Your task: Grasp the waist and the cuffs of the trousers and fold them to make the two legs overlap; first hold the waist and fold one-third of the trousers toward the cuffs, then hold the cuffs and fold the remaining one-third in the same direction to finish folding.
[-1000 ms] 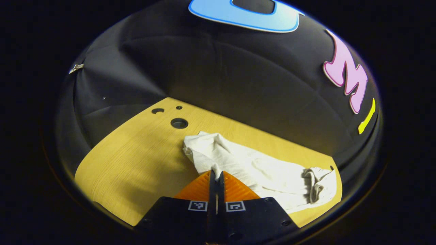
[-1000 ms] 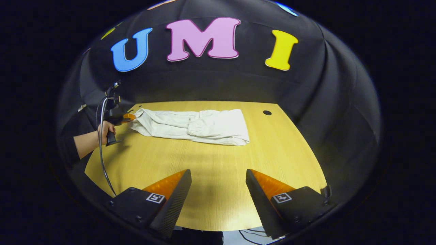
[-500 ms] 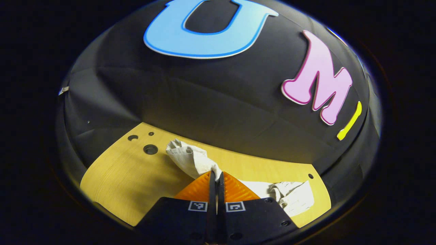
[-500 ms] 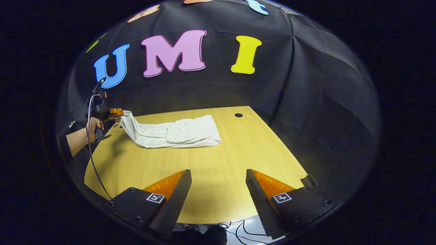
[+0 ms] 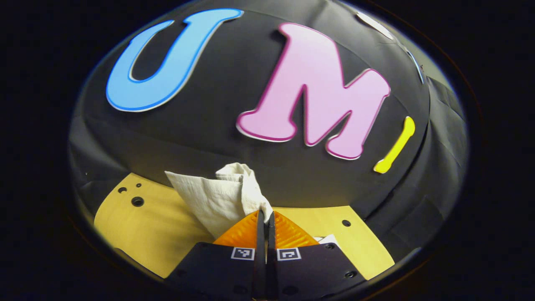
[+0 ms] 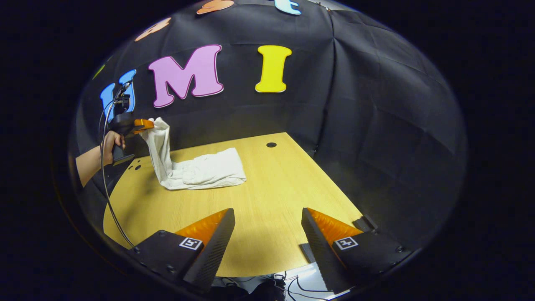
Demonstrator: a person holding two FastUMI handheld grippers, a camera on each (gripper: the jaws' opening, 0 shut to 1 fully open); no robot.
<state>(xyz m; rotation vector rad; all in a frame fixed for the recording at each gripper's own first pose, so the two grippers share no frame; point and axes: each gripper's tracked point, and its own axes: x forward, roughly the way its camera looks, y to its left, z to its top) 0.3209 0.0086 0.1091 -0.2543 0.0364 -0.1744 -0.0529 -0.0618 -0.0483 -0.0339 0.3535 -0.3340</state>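
Pale cream trousers [image 6: 196, 171] lie partly folded on the wooden table [image 6: 271, 188]. Their left end is lifted off the table and hangs in a steep drape. In the right gripper view the left gripper [image 6: 142, 124], held by a person's hand [image 6: 109, 142], is shut on that raised end at the far left. In the left gripper view my left gripper [image 5: 265, 215] pinches the bunched cloth of the trousers [image 5: 217, 198] right at its tips. I cannot tell whether that end is the waist or the cuffs. My right gripper [image 6: 267, 211] hovers open over the table's near side, holding nothing.
Round holes [image 5: 137, 201] mark the table's left corner and another hole [image 6: 271, 144] sits at the far right. A cable [image 6: 109, 196] hangs from the left gripper. The table's near edge [image 6: 267, 271] runs just under my right gripper, with wires below it.
The left gripper has lifted its end of the trousers from table level to well above it and turned rightward. The right gripper view has swung right, and its gripper stays open.
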